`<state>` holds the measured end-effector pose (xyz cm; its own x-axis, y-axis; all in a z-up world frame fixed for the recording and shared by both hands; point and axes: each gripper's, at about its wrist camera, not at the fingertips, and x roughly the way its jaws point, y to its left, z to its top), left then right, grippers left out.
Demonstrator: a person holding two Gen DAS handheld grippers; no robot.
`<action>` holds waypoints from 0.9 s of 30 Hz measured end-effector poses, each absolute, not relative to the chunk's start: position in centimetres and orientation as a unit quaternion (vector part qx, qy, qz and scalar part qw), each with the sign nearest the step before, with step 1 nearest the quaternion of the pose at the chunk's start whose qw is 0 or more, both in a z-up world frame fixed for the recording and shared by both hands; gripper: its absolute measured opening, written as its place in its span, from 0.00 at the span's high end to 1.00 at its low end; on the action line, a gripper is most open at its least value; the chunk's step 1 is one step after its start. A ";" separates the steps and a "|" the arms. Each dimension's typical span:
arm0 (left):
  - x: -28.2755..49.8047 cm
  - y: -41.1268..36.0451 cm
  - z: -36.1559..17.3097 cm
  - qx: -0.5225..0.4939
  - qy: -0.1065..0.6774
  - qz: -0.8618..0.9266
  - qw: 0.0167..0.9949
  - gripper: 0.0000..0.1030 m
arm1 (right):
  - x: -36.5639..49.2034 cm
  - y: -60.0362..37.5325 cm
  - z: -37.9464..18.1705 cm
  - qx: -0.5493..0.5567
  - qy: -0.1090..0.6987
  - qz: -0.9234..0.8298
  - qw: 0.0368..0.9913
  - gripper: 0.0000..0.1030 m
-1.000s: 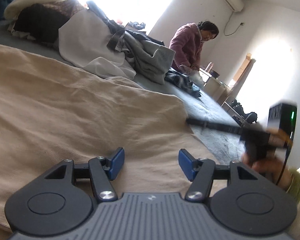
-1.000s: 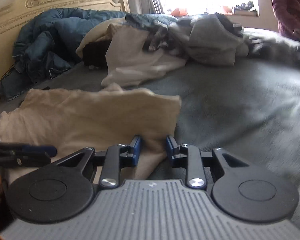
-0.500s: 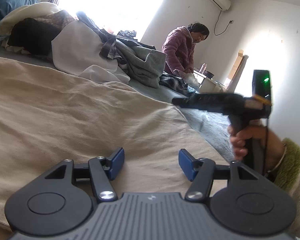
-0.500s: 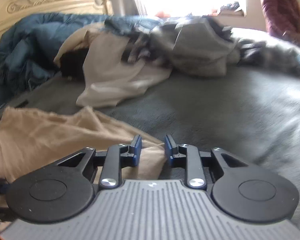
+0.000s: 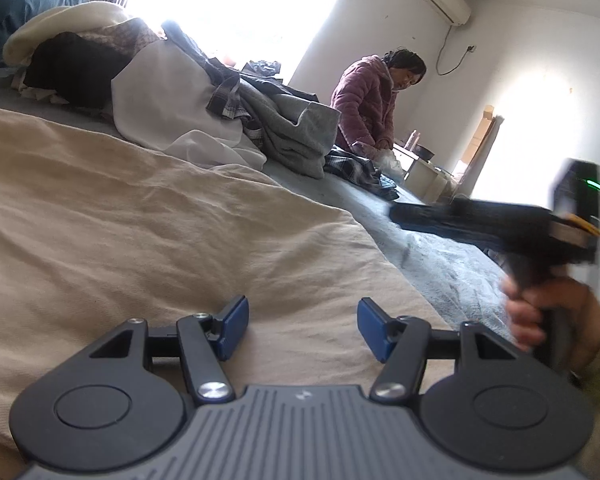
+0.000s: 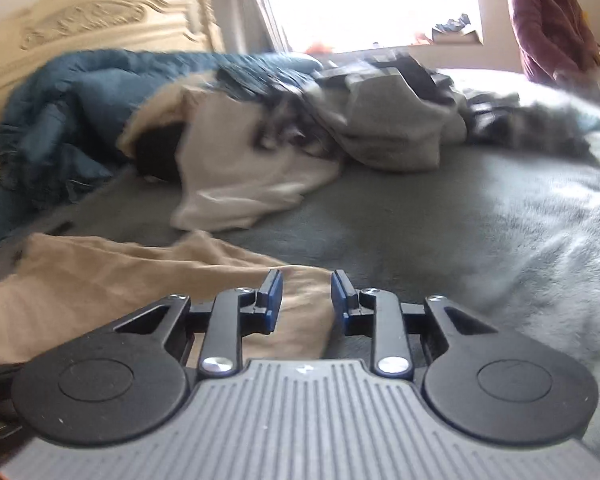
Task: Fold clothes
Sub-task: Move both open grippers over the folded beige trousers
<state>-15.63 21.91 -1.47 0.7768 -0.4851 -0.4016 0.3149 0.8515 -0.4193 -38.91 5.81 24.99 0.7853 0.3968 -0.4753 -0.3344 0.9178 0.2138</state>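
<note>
A wide beige cloth (image 5: 160, 220) lies spread and slightly wrinkled on the grey bed cover (image 5: 440, 260). My left gripper (image 5: 302, 326) hovers low over its near part, jaws open, nothing between the blue pads. In the left wrist view my right gripper (image 5: 400, 214) hangs in the air to the right of the cloth, held by a hand (image 5: 540, 312), with no fabric hanging from it. In its own view the right gripper (image 6: 306, 300) stands over the beige cloth's (image 6: 120, 280) right corner with a narrow gap between its pads, empty.
A heap of unfolded clothes (image 6: 380, 120) lies across the far side of the bed, also visible as the heap (image 5: 240, 120). A blue duvet (image 6: 60, 112) is bunched against the carved headboard (image 6: 80, 28). A person in a purple jacket (image 5: 368, 100) stands at the bed's far edge.
The right gripper has risen off the bed beside the cloth's right edge and now hangs higher; its view has swung, blurring the heap. The left gripper stays over the cloth, open as before.
</note>
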 end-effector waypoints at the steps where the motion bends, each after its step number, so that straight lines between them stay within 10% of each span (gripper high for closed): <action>1: -15.7 22.1 -1.4 -0.174 0.256 -0.212 0.927 0.40 | -40.1 5.8 25.3 0.062 0.260 0.200 0.943 0.75; 27: -18.8 24.1 0.2 -0.222 0.286 -0.113 0.925 0.36 | -47.9 7.6 20.7 0.092 0.296 0.245 0.919 0.74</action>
